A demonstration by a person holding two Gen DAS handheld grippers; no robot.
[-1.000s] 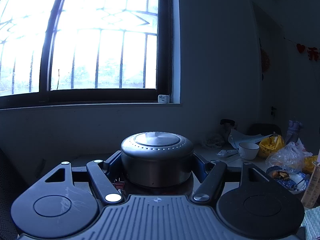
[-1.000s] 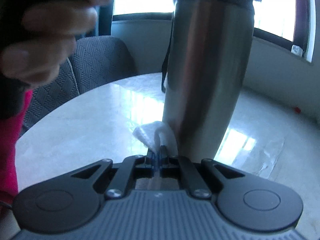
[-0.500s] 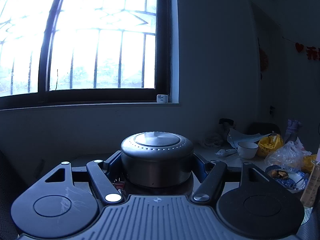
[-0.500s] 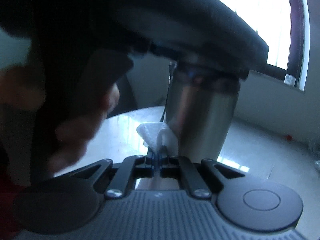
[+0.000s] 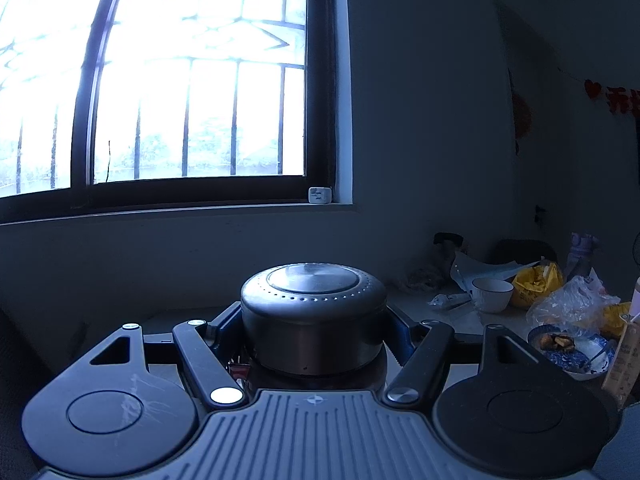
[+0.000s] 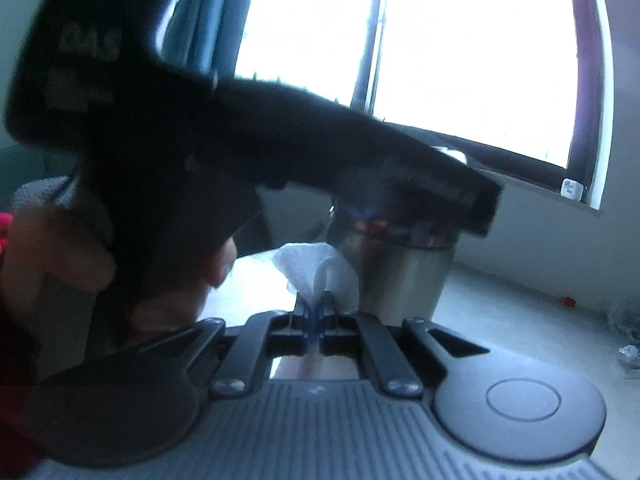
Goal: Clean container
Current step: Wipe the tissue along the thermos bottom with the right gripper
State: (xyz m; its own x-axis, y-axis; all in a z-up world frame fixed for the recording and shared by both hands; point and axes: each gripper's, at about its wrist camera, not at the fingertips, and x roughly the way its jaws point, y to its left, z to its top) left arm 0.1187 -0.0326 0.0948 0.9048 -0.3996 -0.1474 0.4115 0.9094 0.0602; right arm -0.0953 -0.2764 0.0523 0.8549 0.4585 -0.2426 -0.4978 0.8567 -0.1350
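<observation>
Two grippers share the job, and going by how things sit the cleaning looks to be in its middle rather than near an end. The left gripper [image 5: 314,344] is clamped on the cap end of the steel flask [image 5: 314,312], a finger on either side, holding it upright above the table [image 6: 520,300]; how clean the metal is cannot be told in this dim, blurred light. The right gripper [image 6: 316,312] pinches a white tissue [image 6: 316,268] between fingers drawn tight together, the wad just beside the flask's wall, perhaps touching it. I judge the lower wall and base remain to be wiped. The table is pale, glossy stone. Behind it a barred window [image 5: 180,80] glares; to the right sit a cup [image 5: 492,294], plastic bags [image 5: 572,300] and a patterned bowl [image 5: 572,354].
</observation>
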